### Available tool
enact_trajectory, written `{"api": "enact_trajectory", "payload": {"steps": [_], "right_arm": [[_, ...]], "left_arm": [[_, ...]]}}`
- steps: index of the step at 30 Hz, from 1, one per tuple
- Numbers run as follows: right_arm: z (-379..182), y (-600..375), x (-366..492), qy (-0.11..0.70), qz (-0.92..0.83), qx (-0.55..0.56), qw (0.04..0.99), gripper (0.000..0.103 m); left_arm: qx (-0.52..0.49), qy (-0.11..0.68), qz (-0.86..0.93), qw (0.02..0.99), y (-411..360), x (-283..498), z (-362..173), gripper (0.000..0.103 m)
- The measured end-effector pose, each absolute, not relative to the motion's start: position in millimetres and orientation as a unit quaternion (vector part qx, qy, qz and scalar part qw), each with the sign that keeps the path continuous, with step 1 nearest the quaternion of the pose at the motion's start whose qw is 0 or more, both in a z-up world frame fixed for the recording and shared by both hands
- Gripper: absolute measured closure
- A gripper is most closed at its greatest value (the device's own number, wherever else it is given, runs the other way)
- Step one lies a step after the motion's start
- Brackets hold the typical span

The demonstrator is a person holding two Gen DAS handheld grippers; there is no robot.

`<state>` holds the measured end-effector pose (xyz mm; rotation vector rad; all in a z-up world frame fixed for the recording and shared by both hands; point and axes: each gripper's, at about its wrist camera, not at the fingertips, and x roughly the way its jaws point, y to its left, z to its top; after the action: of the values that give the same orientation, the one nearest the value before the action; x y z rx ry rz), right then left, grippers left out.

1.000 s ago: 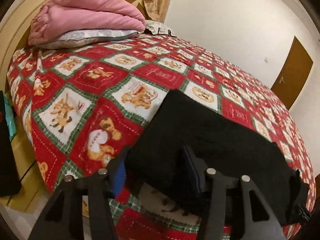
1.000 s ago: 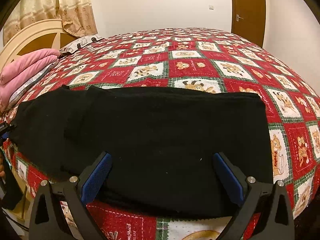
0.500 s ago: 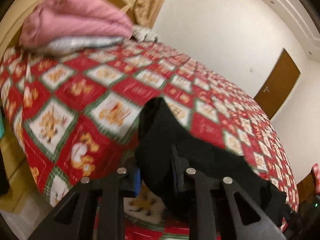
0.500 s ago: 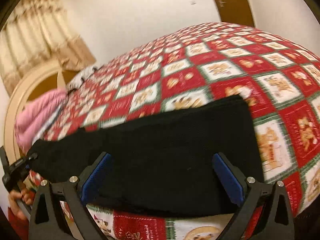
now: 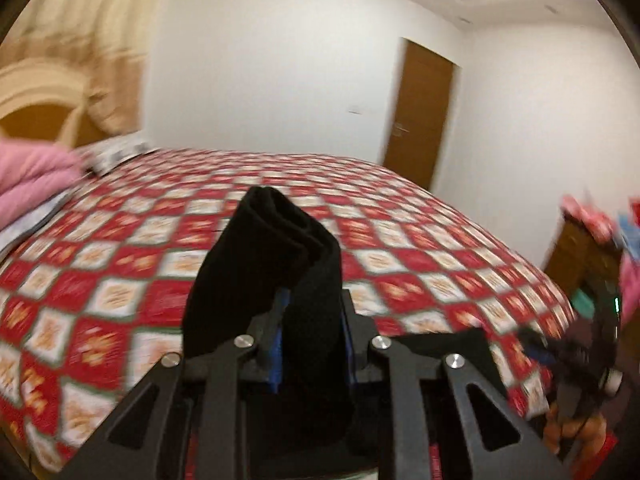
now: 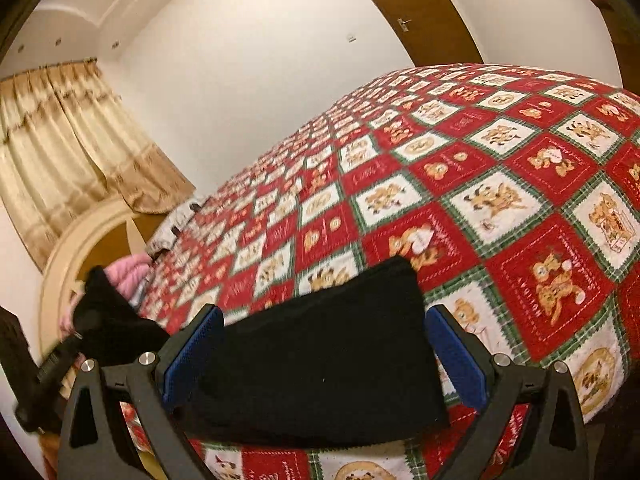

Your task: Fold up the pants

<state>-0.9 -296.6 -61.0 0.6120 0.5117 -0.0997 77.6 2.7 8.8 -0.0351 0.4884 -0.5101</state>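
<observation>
Now left gripper [image 5: 310, 320] pinching pants [image 5: 272, 264] edge, right gripper [image 6: 324, 356] wide, quilt [image 6: 480, 168] bare beyond.

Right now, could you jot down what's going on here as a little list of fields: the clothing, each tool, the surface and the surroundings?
clothing: black pants, one end lifted in a bunch, the rest lying on the bed
left gripper: shut on the pants, its jaws having just closed, raising the bunched end
right gripper: fingers wide apart, one on each side of the flat part of the pants, not pressing it
surface: bed with a red, white and green bear quilt
surroundings: pink bedding by the headboard, brown door, curtain
</observation>
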Motion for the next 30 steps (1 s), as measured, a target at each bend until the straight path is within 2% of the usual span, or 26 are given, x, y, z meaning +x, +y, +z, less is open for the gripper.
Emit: {"api": "enact_trajectory", "payload": {"steps": [6,10,14,17,24,30], "right_arm": [[-63,-306,-3,0.251,-0.055,0.308,0.916,0.001],[-71,-308,0,0.26,-0.05,0.306,0.914,0.001],[-72,-302,6,0.267,-0.022,0.295,0.917,0.002],[-69,-294,17,0.275,0.021,0.289,0.917,0.01],[-76,-288,74,0.324,0.118,0.333,0.878,0.01],[-106,-263,107,0.395,0.151,0.306,0.853,0.01]], "left_arm": [[0.046,0.276,-0.316,0.907,-86,60,-35,0.079],[0.13,0.254,-0.319,0.904,-119,41,-64,0.079],[0.149,0.263,-0.323,0.897,-123,40,-81,0.079],[0.159,0.258,-0.324,0.896,-127,36,-90,0.079],[0.213,0.213,-0.313,0.901,-138,17,-99,0.079],[0.224,0.205,-0.312,0.901,-140,13,-100,0.079]]}}
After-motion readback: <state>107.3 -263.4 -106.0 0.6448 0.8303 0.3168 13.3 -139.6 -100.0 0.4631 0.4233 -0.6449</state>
